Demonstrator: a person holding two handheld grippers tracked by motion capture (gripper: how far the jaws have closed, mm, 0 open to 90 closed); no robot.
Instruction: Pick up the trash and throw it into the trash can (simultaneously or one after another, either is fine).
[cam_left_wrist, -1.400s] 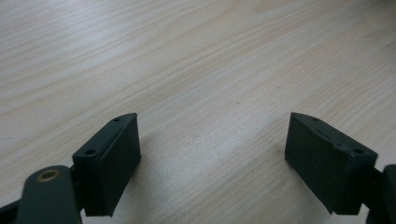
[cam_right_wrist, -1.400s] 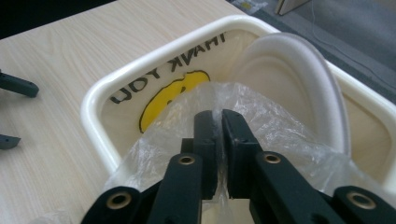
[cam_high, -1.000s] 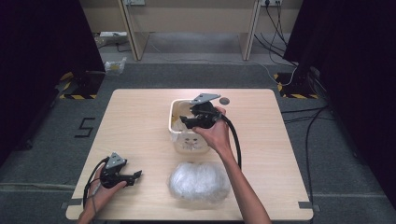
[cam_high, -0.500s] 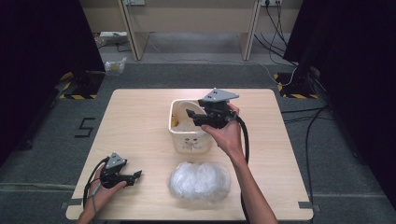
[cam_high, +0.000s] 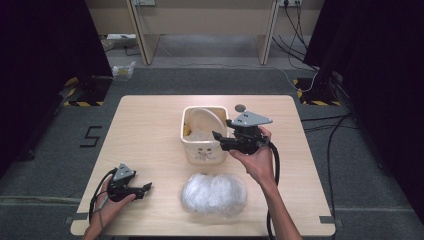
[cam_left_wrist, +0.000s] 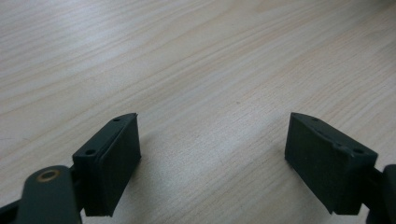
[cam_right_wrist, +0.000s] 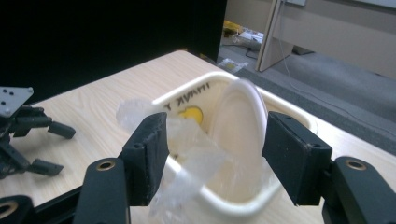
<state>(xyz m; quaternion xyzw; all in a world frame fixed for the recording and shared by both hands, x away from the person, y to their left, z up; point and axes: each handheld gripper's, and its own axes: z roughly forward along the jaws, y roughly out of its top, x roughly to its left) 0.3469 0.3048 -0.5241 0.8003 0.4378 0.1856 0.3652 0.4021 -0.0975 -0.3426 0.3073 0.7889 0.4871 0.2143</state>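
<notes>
A cream bin (cam_high: 202, 150) with a face printed on its front stands mid-table. Inside it a round cream lid (cam_high: 204, 120) leans upright, and clear plastic film (cam_right_wrist: 191, 154) drapes over the near rim (cam_right_wrist: 219, 205). My right gripper (cam_high: 220, 141) hovers at the bin's right side, pointing left at it. In the right gripper view the gripper (cam_right_wrist: 217, 140) is open; its jaws have just been opening, and the film and lid (cam_right_wrist: 240, 116) lie between them unpressed. My left gripper (cam_high: 146, 188) rests open near the front left corner, over bare wood (cam_left_wrist: 212, 140).
A crumpled ball of clear plastic (cam_high: 214, 194) lies in front of the bin, below my right forearm. A small dark disc (cam_high: 240, 107) sits behind the bin. The table edge (cam_high: 200, 234) runs close behind my left hand. Cables trail on the floor at right.
My right gripper has drawn back from over the bin to its right side, and its jaws stand wider. The left gripper has not moved.
</notes>
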